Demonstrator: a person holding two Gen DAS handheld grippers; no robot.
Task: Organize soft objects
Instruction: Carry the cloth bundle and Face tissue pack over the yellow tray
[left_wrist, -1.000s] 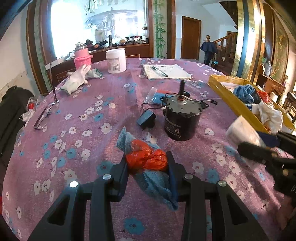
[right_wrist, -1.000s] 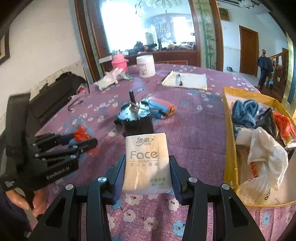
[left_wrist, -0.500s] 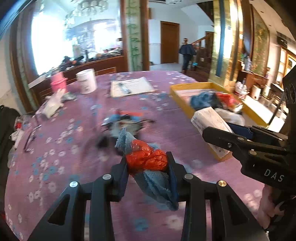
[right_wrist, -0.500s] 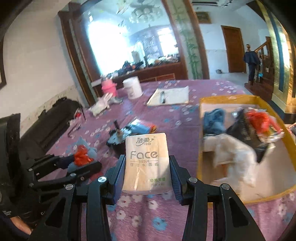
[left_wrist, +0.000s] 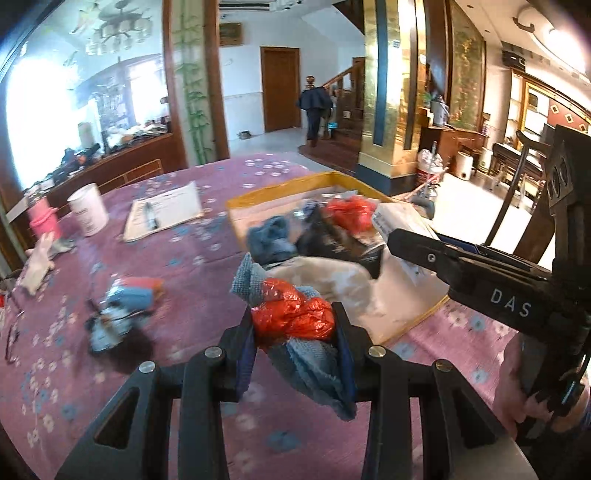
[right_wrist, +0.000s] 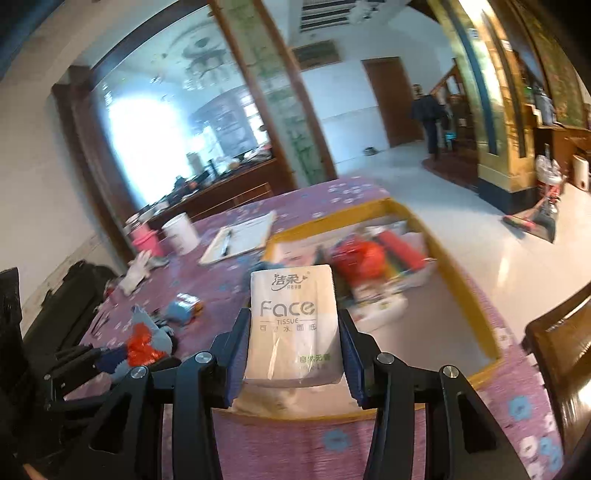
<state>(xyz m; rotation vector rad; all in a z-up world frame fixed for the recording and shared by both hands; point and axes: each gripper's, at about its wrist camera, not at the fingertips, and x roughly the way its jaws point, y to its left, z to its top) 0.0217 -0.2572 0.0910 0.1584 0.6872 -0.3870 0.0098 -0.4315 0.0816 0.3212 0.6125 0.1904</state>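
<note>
My left gripper (left_wrist: 293, 326) is shut on a bundle of red plastic and blue cloth (left_wrist: 291, 314), held above the purple flowered tablecloth just short of the yellow tray (left_wrist: 280, 192). The right gripper (right_wrist: 291, 343) is shut on a beige "Face" tissue pack (right_wrist: 291, 325), over the tray's (right_wrist: 476, 295) near left corner. The tray holds a blue cloth (left_wrist: 271, 240), a red bag (left_wrist: 349, 212), a black bag and white plastic. In the right wrist view the left gripper (right_wrist: 122, 360) with its bundle shows at lower left; in the left wrist view the right gripper (left_wrist: 406, 242) shows at right.
A black motor with wires (left_wrist: 110, 325) and a blue-orange packet (left_wrist: 138, 290) lie left on the table. Farther back are a notepad with pen (left_wrist: 162, 214), a white tub (left_wrist: 88, 214), a pink cup (left_wrist: 44, 221) and a white glove (left_wrist: 35, 266). A wooden chair (right_wrist: 561, 354) stands at right.
Both grippers swung right from over the motor toward the yellow tray, each keeping its load. The tray now fills the middle of both views.
</note>
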